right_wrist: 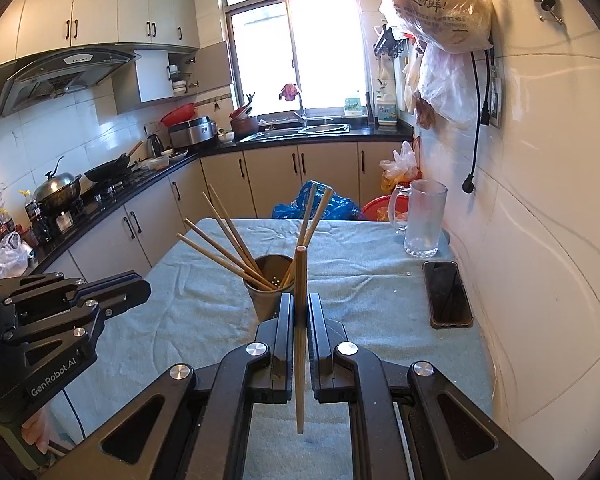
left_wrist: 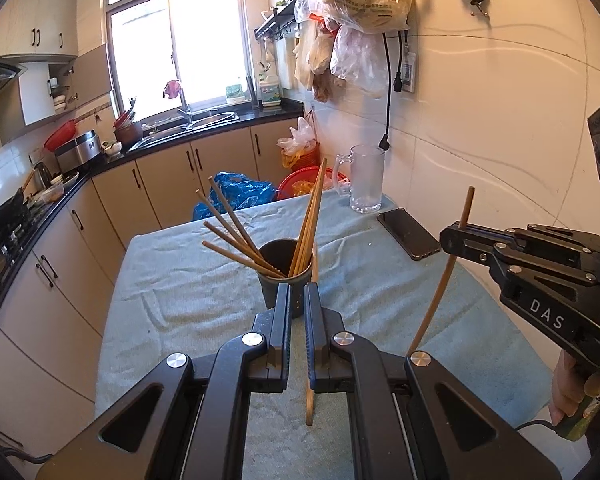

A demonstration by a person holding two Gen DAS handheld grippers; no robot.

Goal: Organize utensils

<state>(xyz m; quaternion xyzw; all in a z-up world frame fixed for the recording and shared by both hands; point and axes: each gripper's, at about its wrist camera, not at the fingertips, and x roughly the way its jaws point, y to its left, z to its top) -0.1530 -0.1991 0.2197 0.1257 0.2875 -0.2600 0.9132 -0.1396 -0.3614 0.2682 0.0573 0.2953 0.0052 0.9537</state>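
Observation:
A dark utensil cup (left_wrist: pixel 285 285) (right_wrist: pixel 267 292) stands on the towel-covered table (left_wrist: pixel 180 296) and holds several wooden chopsticks (left_wrist: pixel 240 240) (right_wrist: pixel 224 240). My left gripper (left_wrist: pixel 298 292) is just in front of the cup, shut on one chopstick (left_wrist: pixel 310 392) that sticks out above and below the jaws. My right gripper (right_wrist: pixel 300 304) is shut on another chopstick (right_wrist: pixel 300 340), held upright in front of the cup. In the left wrist view the right gripper (left_wrist: pixel 454 240) is to the right with its chopstick (left_wrist: pixel 440 288). The left gripper (right_wrist: pixel 140 284) shows at the left of the right wrist view.
A glass mug (left_wrist: pixel 365 178) (right_wrist: pixel 423 218) stands at the table's far right corner. A black phone (left_wrist: pixel 409 233) (right_wrist: pixel 448 294) lies near the tiled wall (right_wrist: pixel 540 240). Kitchen counters (right_wrist: pixel 140 176) run left and behind. Plastic bags (left_wrist: pixel 240 194) sit on the floor beyond the table.

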